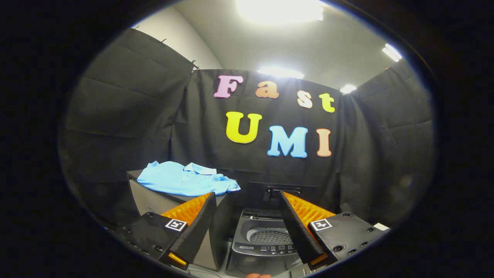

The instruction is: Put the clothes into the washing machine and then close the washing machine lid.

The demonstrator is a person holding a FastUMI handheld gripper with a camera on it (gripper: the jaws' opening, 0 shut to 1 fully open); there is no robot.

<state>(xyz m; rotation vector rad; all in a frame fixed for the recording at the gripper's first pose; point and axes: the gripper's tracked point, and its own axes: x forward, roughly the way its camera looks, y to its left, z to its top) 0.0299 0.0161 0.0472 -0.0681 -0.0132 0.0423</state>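
Gripper view: gripper (247, 199) fingers spread apart, holding nothing.
Shirt (187, 178): blue, flat on grey box (152, 200), collar away.
Washing machine (266, 241): lid (281, 193) raised, drum (270, 236) exposed between fingers.

Black two-finger gripper with orange ribbed inner pads (247, 200) held level, facing forward. Fingers (198, 222) spread wide apart, nothing between them, touching nothing. Fingertip of person's hand (257, 275) peeks below gripper, between finger bases.

black cloth walls (127, 112), white ceiling (308, 42), bright ceiling lights (279, 9)
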